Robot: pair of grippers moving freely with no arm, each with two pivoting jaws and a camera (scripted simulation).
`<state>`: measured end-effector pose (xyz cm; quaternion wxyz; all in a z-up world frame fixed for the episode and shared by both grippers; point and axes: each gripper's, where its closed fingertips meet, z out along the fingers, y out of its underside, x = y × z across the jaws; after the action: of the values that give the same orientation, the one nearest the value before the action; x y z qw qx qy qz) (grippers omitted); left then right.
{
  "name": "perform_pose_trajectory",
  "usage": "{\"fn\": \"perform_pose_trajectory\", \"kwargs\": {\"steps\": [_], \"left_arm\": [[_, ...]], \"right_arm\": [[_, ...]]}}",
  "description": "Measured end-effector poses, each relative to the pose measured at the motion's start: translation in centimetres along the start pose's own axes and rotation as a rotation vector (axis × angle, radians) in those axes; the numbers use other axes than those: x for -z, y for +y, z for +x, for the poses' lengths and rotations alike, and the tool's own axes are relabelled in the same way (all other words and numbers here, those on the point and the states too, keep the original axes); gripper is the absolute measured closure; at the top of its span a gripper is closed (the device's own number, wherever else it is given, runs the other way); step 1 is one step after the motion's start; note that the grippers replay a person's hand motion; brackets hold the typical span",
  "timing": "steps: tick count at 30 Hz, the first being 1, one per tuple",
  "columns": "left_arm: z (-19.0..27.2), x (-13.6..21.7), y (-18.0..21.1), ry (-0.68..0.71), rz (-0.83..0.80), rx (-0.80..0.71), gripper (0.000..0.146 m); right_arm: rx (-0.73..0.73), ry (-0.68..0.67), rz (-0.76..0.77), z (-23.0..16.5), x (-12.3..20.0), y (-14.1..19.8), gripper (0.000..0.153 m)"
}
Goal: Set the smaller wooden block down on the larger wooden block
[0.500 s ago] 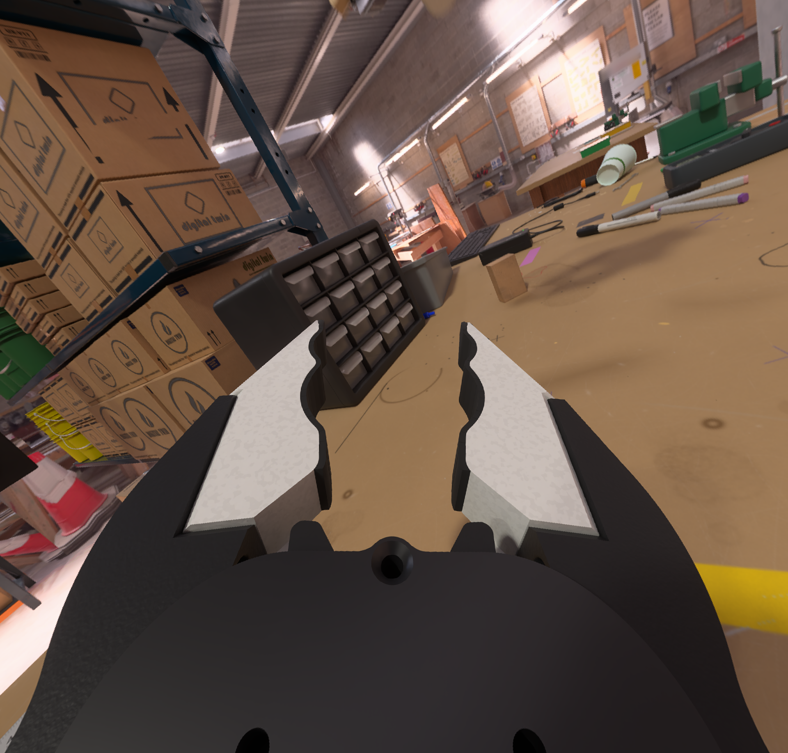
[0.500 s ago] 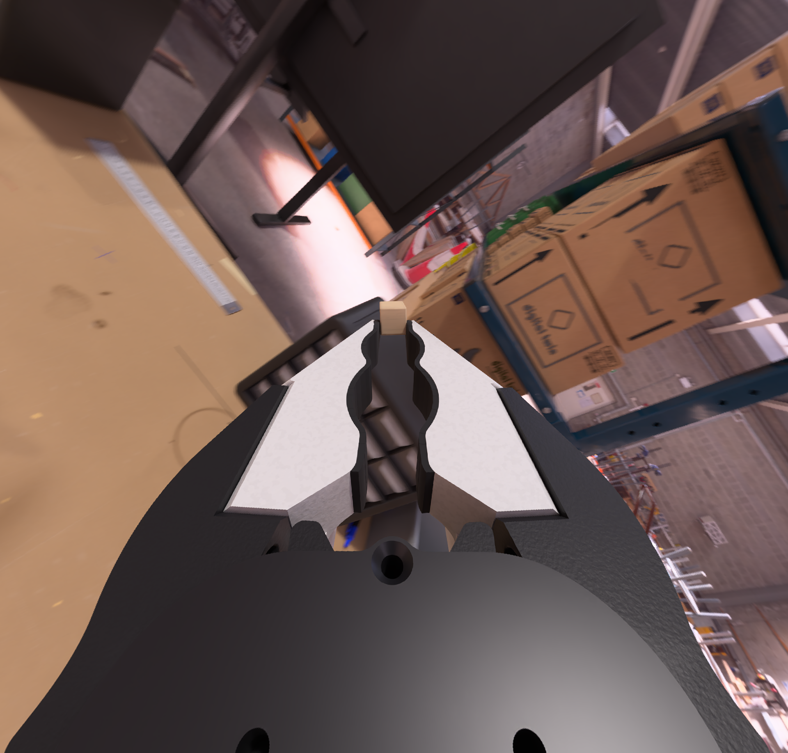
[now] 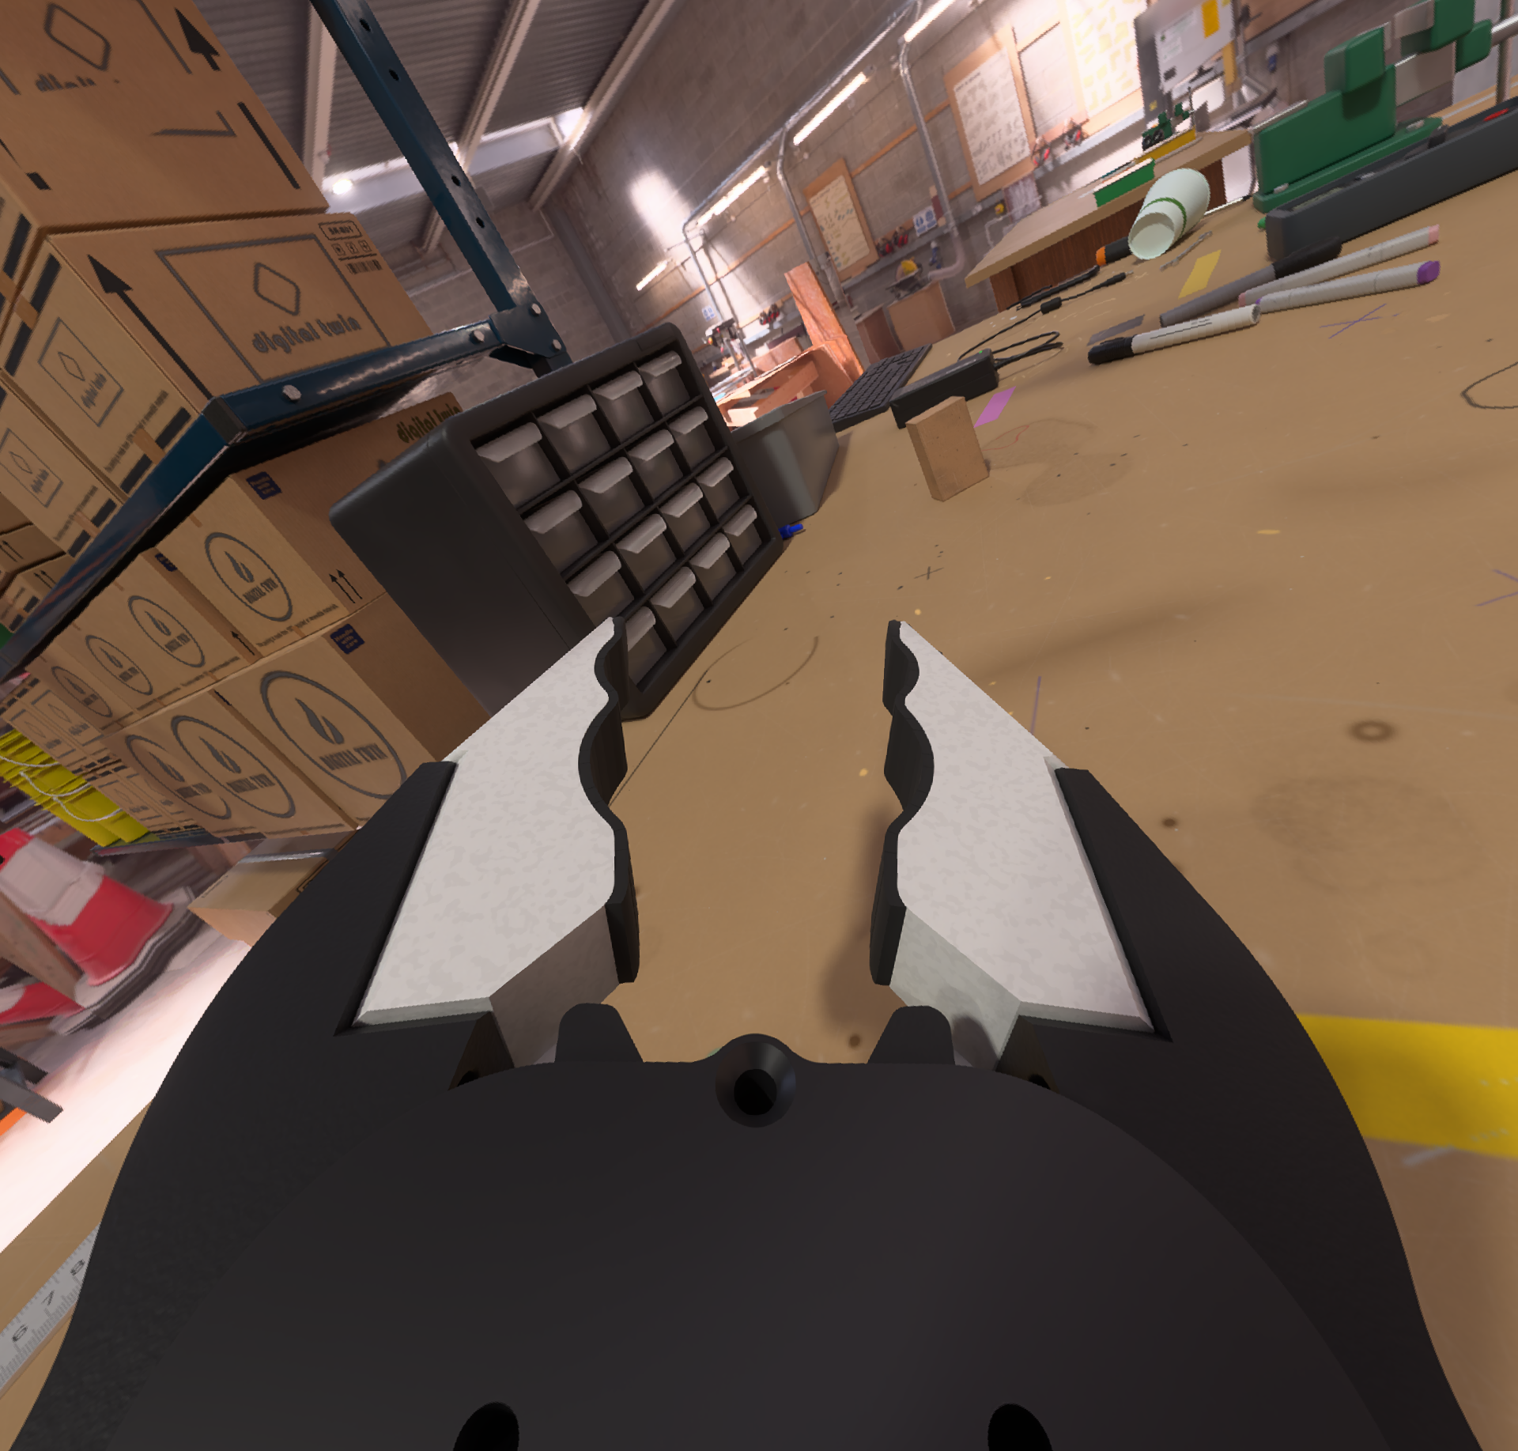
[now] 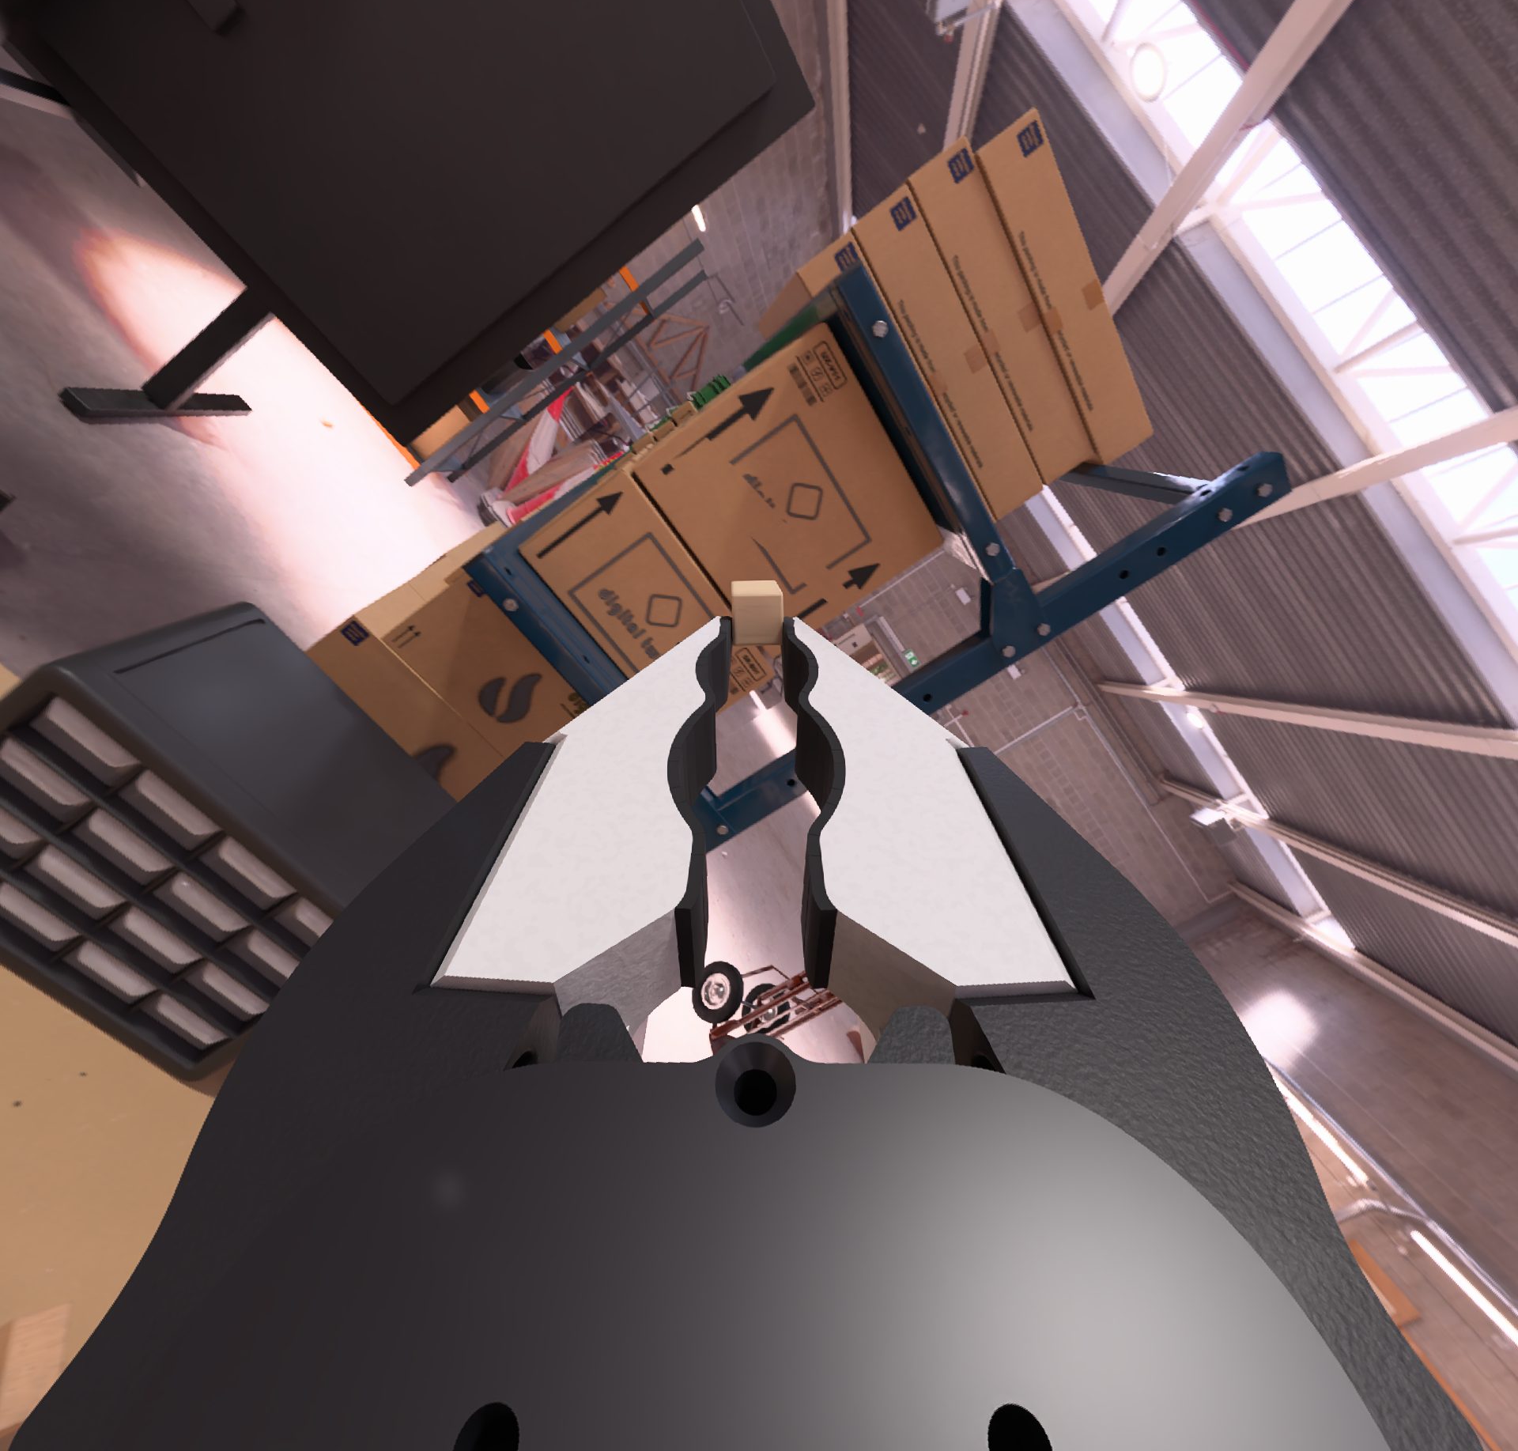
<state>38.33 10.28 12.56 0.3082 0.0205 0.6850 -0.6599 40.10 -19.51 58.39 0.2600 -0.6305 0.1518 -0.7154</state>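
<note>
Pale wood, smaller wooden block [image 4: 756, 611]: pinched at the very tips of the right gripper [image 4: 756, 631], protruding forward beyond the fingers [image 4: 871, 795], which are closed on its two sides. Gripper tilted upward; stacked cardboard boxes [image 4: 772, 491] on a blue rack [image 4: 1068, 574] lie ahead of the fingertips, and a dark drawer cabinet [image 4: 156, 820] sits low to the left of the fingers.

Tan wood, larger wooden block [image 3: 946, 446]: standing on the brown worktop [image 3: 1150, 672], well ahead of the left gripper [image 3: 752, 639] and slightly to the right of its fingertips, apart from everything around it.

Left gripper: fingers [image 3: 526, 820] spread wide, nothing between them, bare worktop showing in the gap.

Drawer cabinet [image 3: 624, 508], left view: just ahead and left of the left fingertip, resting on the worktop.

Markers [image 3: 1281, 294]: several, lying far ahead to the right of the fingers.

Paper cup [image 3: 1166, 212]: tipped on its side, beyond the markers.

Keyboard [image 3: 879, 385]: dark, beyond the larger block, slightly left of it.

Yellow strip [image 3: 1421, 1083]: on the worktop, to the right of the gripper body.
</note>
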Motion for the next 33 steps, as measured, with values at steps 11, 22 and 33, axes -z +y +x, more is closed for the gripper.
{"fn": "perform_pose_trajectory", "kwargs": {"steps": [11, 22, 33], "left_arm": [[-0.1, -0.2, 0.8, 0.011, -0.030, 0.034, 0.084], [0.4, -0.4, 1.2, 0.040, -0.048, 0.031, 0.085], [0.6, -0.4, 1.4, 0.055, -0.060, 0.026, 0.088]], "right_arm": [[0.026, -0.039, -0.059, 4.1, 1.2, 5.3, 0.141], [-0.014, -0.094, -0.059, 2.0, 1.6, 10.8, 0.141], [-0.085, -0.150, -0.051, -6.1, 1.2, 17.9, 0.141]]}}
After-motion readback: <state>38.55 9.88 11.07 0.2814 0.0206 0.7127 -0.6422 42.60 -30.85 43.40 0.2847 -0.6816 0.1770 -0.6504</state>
